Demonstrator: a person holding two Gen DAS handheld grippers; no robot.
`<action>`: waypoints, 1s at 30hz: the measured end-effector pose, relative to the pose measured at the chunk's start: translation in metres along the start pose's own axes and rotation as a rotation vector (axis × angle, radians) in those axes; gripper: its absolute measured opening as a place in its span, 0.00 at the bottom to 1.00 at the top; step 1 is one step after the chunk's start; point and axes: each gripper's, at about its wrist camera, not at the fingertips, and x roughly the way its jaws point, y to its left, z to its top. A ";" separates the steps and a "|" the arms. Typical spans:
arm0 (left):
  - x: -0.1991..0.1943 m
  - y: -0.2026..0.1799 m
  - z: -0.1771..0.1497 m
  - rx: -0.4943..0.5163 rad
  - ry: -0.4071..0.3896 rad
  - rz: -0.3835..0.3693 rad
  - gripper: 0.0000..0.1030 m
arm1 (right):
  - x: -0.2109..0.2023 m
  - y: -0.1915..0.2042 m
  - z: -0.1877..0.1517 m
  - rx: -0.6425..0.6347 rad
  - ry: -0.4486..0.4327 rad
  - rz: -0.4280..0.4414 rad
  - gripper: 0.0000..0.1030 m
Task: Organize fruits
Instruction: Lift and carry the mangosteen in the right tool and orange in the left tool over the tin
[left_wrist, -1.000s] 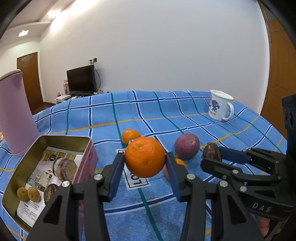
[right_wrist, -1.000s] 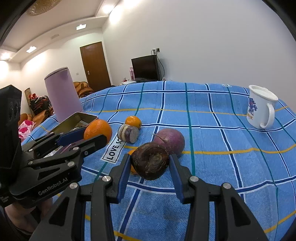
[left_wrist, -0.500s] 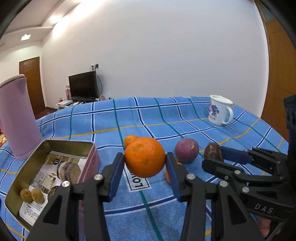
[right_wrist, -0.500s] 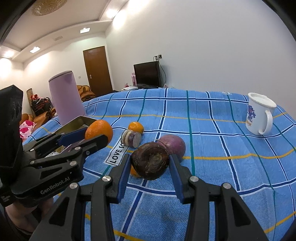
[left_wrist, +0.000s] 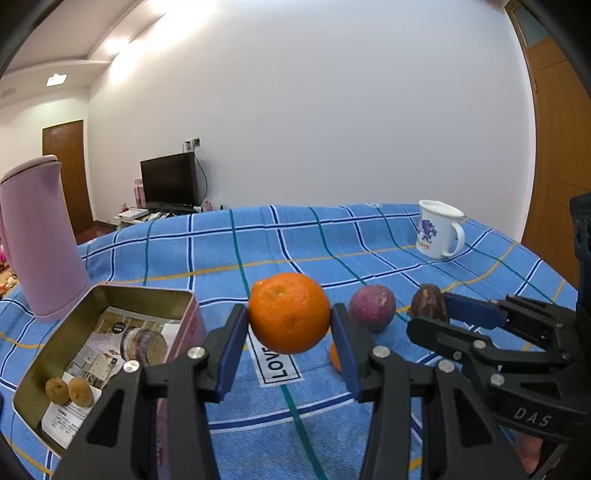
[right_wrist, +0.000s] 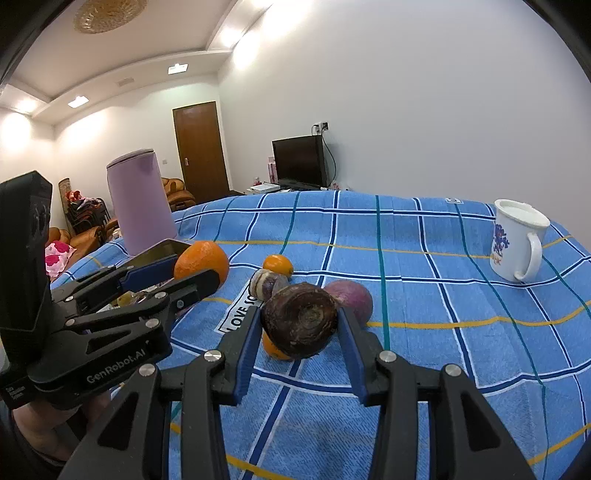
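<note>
Both claws have risen: left claw (left_wrist: 289, 332) still pinching the orange (left_wrist: 289, 312), right claw (right_wrist: 300, 336) the dark fruit (right_wrist: 300, 320).

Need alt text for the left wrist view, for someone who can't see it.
The left tool grips a large orange above a blue plaid cloth. An open tin sits to its left, and the right tool holds a dark brown fruit.

Setting: a home living room. Flat black television (right_wrist: 300, 161) against the white wall far ahead of the claws, brown wooden door (right_wrist: 201, 147) ahead-left, tan sofa (right_wrist: 177, 192) beyond the blue checked cloth-covered table (right_wrist: 424, 295).
</note>
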 end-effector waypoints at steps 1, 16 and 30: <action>-0.001 0.000 0.000 0.000 -0.003 0.002 0.46 | 0.000 0.000 0.000 -0.001 -0.001 -0.001 0.43; -0.011 -0.003 -0.001 0.011 -0.057 0.023 0.46 | -0.010 0.004 0.000 -0.025 -0.051 -0.006 0.43; -0.022 0.007 -0.004 0.006 -0.072 0.088 0.46 | -0.011 0.017 0.000 -0.057 -0.066 0.000 0.43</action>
